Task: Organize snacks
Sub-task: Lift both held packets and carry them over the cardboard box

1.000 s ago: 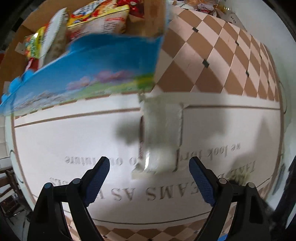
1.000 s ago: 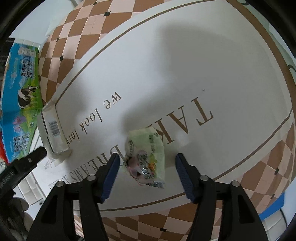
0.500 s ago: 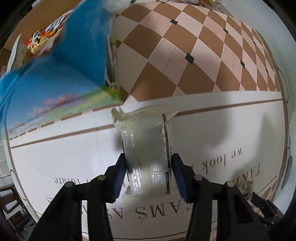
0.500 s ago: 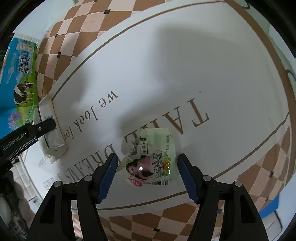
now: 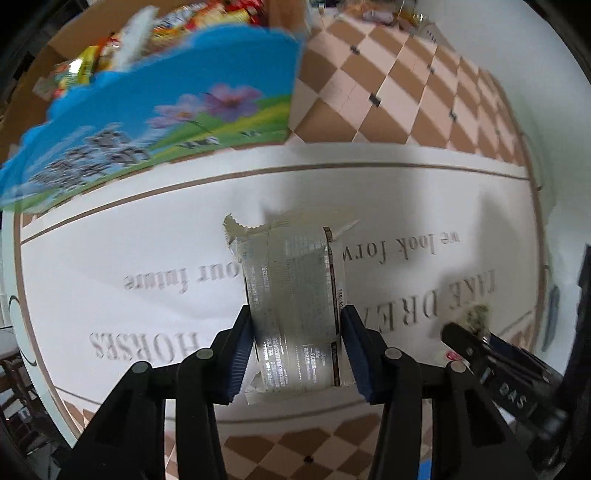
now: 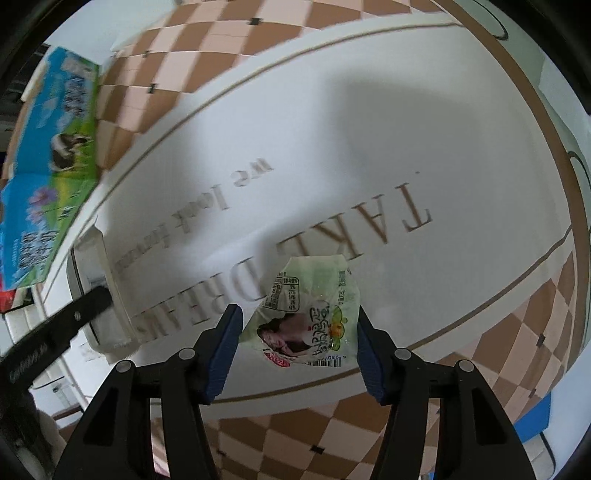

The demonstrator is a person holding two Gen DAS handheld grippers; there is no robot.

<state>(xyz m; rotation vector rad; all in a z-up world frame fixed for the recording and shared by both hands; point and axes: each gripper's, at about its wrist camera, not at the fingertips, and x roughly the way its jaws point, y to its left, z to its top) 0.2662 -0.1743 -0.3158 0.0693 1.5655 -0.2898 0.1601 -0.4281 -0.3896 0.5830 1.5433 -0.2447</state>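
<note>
- Left tool (image 5: 297, 354) has its pads clamped on the silver packet (image 5: 293, 302), one pad on each long edge; the packet hangs clear of the surface (image 5: 147, 236).
- The packet's long axis runs along the tool's fingers, its crimped end pointing away from the tool towards the blue carton (image 5: 155, 122).
- Only the left wrist view shows the bright snack bags (image 5: 177, 22) piled in the box behind the blue carton.
- Right tool (image 6: 299, 343) has just been narrowing around the green pouch (image 6: 310, 314); its right pad meets the pouch edge, a sliver of gap shows at the left.
- The pouch lies on the surface well right of the blue carton, barcode end towards the tool.
- Only the right wrist view shows the pouch's printed face; the left view shows just a blur.
</note>
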